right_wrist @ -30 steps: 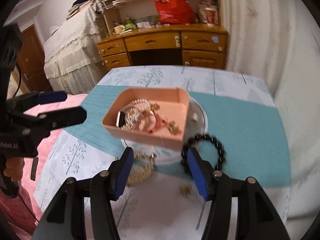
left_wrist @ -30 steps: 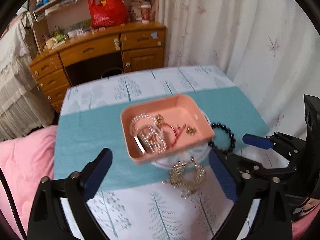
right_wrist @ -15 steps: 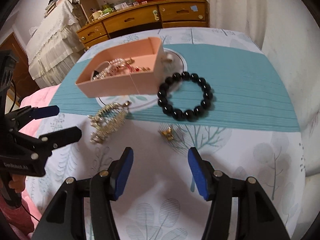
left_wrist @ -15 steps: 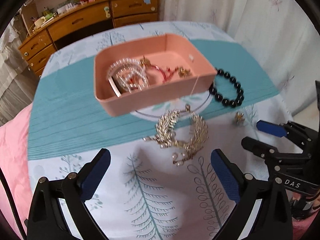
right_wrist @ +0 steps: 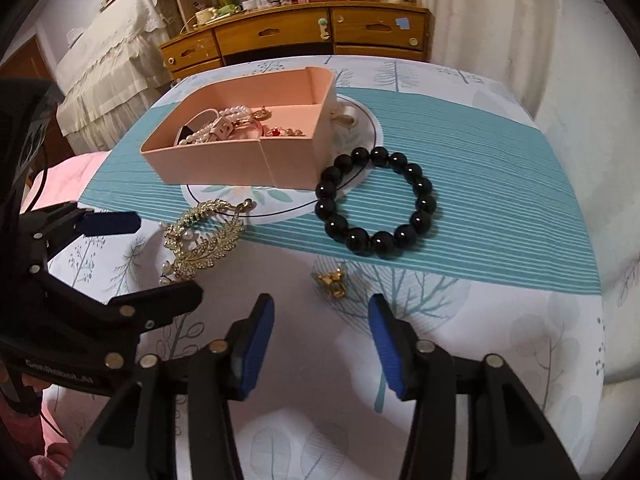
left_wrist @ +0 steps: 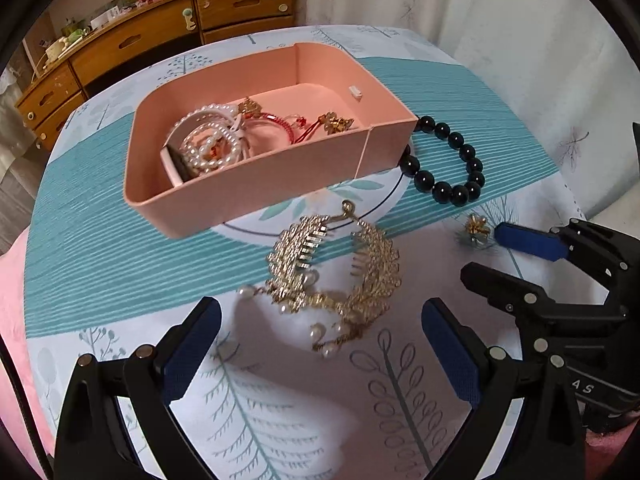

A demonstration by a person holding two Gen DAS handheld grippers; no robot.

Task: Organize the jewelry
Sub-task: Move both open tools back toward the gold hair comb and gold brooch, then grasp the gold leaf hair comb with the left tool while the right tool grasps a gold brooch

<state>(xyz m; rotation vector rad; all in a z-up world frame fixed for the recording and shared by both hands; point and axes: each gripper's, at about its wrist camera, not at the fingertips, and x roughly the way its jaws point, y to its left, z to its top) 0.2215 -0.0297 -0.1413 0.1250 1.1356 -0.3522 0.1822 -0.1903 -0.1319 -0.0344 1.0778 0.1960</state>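
Note:
A pink box (left_wrist: 256, 184) (right_wrist: 240, 164) holds pearl strings, a red cord and gold pieces. In front of it lies a gold hair comb with pearls (left_wrist: 340, 276) (right_wrist: 204, 236). My left gripper (left_wrist: 320, 332) hangs open just above the comb's near edge, nothing between its jaws. A black bead bracelet (left_wrist: 448, 164) (right_wrist: 376, 202) lies to the right of the box. A small gold earring (left_wrist: 476, 228) (right_wrist: 332, 278) rests on the cloth. My right gripper (right_wrist: 320, 326) hovers just short of the earring; its jaws are closing with nothing between them.
The round table carries a white leaf-print cloth with a teal striped band (right_wrist: 500, 184). A wooden drawer desk (right_wrist: 304, 36) stands behind it, a curtain (left_wrist: 460, 4) to the right, pink bedding (right_wrist: 64, 172) to the left. A white round mat (right_wrist: 360, 128) lies under the box.
Both grippers have come down and tilted toward the table, so the jewelry looks larger. The right gripper's jaws have narrowed. The jewelry itself has not moved.

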